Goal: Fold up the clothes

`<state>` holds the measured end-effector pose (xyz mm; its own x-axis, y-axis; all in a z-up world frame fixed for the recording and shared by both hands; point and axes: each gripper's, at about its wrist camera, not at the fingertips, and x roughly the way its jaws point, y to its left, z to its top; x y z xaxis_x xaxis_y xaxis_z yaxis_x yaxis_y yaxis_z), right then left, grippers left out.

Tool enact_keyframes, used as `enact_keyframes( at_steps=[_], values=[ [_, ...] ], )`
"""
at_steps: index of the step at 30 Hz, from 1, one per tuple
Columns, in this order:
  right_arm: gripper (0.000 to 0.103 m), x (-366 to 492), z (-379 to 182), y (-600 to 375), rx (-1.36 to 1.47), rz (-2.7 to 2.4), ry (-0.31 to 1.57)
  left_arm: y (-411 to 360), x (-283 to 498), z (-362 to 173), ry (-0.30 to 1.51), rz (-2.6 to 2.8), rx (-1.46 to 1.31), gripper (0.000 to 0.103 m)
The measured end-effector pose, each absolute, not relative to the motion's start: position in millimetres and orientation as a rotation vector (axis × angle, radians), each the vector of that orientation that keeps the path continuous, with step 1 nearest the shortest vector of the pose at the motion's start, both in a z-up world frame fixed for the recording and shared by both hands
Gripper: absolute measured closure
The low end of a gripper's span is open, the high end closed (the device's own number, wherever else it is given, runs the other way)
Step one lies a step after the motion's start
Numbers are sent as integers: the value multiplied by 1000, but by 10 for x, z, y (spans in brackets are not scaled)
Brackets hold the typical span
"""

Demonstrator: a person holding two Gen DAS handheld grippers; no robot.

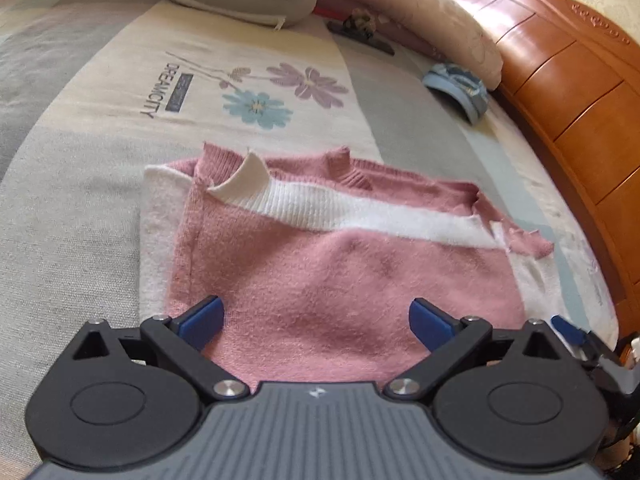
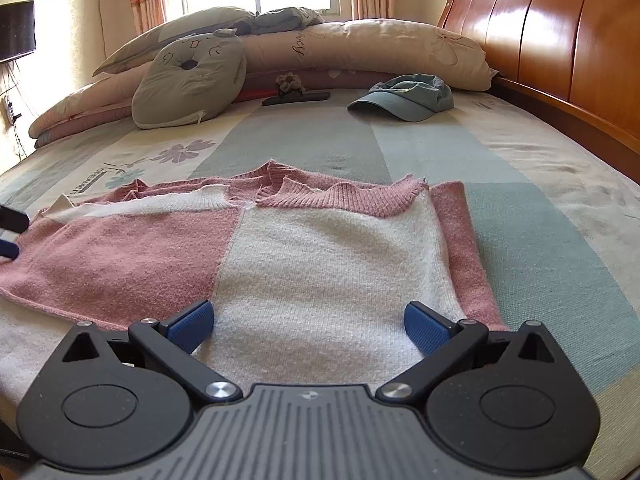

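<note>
Sweater [image 2: 312, 256] front and centre, pink and white, lying flat on the striped bedsheet [image 2: 520, 208] with both sleeves folded in across its body. We see the left gripper [image 1: 316, 320] with its blue pads spread wide apart, nothing between them, hovering low over the pink half near the hem. Over on the other side, the right gripper [image 2: 308, 320] is just the same: jaws released, wide, empty, poised above the white half of the knit. From the right wrist view we catch a sliver of the left gripper at the far left edge, just beside the pink side of the garment, and from the left wrist view a bit of the right gripper shows at the lower right.

The white ribbed cuff [image 1: 244, 180] curls upward near the collar, and the pink ribbed collar [image 2: 280, 176] points toward the far end of the bed. Beyond the sweater we see a blue cap [image 2: 404, 96] resting well apart, close to the wooden headboard [image 2: 560, 52]. A grey cat-face cushion [image 2: 188, 84] leans against the rolled quilts [image 2: 360, 52], and a dark flat object [image 2: 296, 98] lies just in front of them. Flower prints [image 1: 280, 92] and lettering mark the sheet past the collar.
</note>
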<state>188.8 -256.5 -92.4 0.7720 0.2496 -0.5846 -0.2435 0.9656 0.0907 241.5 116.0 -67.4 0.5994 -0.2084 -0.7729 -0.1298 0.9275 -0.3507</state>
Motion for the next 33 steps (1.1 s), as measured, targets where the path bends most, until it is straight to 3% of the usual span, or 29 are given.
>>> enact_keyframes(
  at_steps=[6,11,18,24,33],
  values=[
    [0,1888,-924,-2564,9,266,634,1046,2154,-351,919,-115,-319,4],
    [0,1873,-931,-2552,13,256,629,1128,1942,-654,1023,-109,-400,5],
    [0,1864,-919,-2574,6,277,637,937,1794,-417,988,-166,-432,4],
    [0,1841,-913,-2582,-7,288,645,678,1721,-734,1100,-155,-445,5],
    [0,1491,-657,-2589,-32,462,703,731,1659,-594,985,-87,-400,4]
  ],
)
